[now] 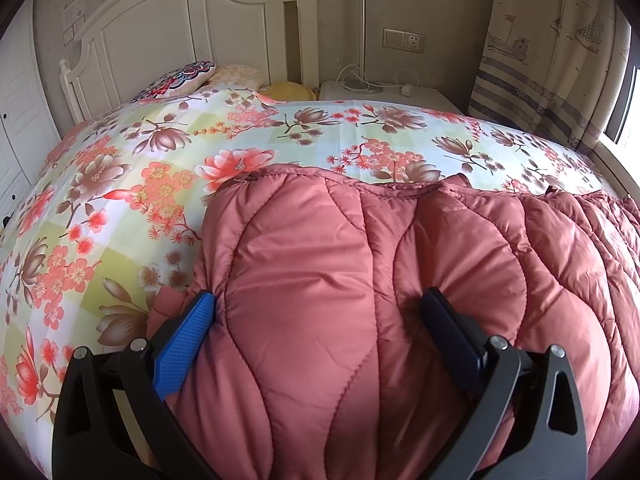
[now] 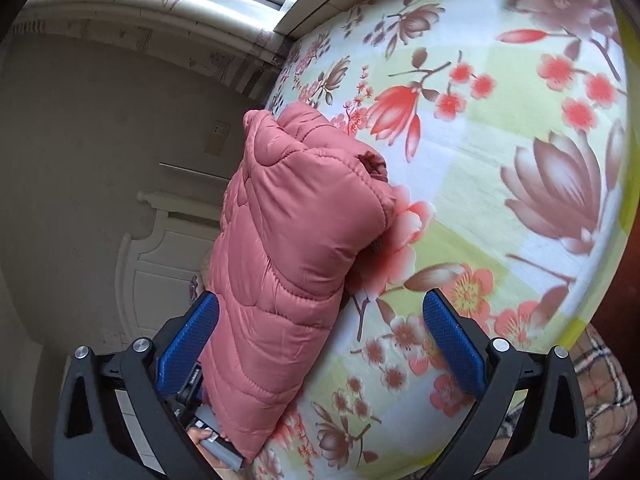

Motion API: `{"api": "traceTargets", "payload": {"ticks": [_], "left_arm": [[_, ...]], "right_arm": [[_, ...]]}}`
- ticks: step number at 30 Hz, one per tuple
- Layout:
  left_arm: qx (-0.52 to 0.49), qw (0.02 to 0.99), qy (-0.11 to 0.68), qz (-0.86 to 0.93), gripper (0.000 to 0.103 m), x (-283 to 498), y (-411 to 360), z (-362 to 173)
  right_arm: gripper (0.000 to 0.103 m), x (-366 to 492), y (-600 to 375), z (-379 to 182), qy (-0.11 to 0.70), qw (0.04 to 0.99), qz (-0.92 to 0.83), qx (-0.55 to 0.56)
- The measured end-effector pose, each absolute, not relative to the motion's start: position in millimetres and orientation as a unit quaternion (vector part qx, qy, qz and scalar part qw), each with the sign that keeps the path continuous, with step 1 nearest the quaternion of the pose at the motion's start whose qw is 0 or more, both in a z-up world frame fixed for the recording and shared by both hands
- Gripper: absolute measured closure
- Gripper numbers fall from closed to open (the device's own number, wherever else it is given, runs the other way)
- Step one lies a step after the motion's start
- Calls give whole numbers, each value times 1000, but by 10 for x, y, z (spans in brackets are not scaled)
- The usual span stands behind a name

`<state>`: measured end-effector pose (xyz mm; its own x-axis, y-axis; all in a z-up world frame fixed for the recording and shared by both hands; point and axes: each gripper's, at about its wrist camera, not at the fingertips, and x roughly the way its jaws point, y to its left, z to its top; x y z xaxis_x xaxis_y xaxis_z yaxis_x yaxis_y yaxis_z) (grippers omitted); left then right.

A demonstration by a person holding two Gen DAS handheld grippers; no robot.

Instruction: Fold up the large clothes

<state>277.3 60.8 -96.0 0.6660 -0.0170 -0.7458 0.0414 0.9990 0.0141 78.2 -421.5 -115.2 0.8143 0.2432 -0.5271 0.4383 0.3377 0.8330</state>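
A pink quilted puffer jacket [image 1: 400, 280] lies on the floral bed sheet [image 1: 120, 200]. My left gripper [image 1: 318, 304] is open wide, its blue-padded fingers [image 1: 184, 344] pressed against a thick fold of the jacket that bulges between them. In the right wrist view the camera is rolled sideways. The folded jacket [image 2: 288, 248] stands against the sheet [image 2: 500, 200]. My right gripper [image 2: 320, 312] is open; its left pad [image 2: 188, 344] touches the jacket and its right pad [image 2: 452, 344] is over bare sheet. The other hand and gripper [image 2: 208, 436] show behind the jacket.
A white headboard [image 1: 168, 28] and pillows [image 1: 188, 76] are at the bed's far end, with a nightstand [image 1: 384, 92] and lamp pole beside them. A curtain [image 1: 540, 52] and window are on the right. A plaid cloth [image 2: 608, 400] is at the right wrist view's lower right.
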Motion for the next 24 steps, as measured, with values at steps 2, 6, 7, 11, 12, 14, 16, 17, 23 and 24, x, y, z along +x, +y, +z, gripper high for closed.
{"api": "traceTargets", "payload": {"ticks": [2, 6, 7, 11, 12, 14, 16, 17, 23, 24], "left_arm": [[15, 913, 408, -18, 2, 2773, 593, -954], [17, 913, 408, -24, 2, 2774, 578, -955], [17, 913, 407, -25, 2, 2775, 568, -952], [14, 915, 403, -25, 2, 2763, 590, -954], [12, 915, 402, -23, 2, 2764, 601, -955], [7, 915, 402, -25, 2, 2769, 616, -954], [13, 916, 401, -24, 2, 2761, 595, -950], [17, 916, 399, -22, 2, 2754, 579, -946], [27, 919, 394, -18, 4, 2698, 501, -718], [13, 923, 383, -25, 4, 2657, 504, -610]], "right_arm": [[4, 858, -4197, -1140, 300, 758, -75, 575], [4, 1414, -4147, -1072, 320, 767, -89, 549], [4, 1544, -4140, -1062, 323, 774, -89, 537], [10, 1923, -4100, -1039, 303, 808, -102, 495], [23, 1923, -4111, -1058, 300, 808, -98, 497], [62, 1889, -4170, -1193, 284, 797, -51, 530], [69, 1800, -4177, -1199, 258, 810, -23, 526], [71, 1768, -4165, -1177, 251, 817, -17, 520], [71, 1616, -4120, -1100, 239, 841, -3, 486], [71, 1624, -4111, -1088, 238, 844, -3, 481]]}}
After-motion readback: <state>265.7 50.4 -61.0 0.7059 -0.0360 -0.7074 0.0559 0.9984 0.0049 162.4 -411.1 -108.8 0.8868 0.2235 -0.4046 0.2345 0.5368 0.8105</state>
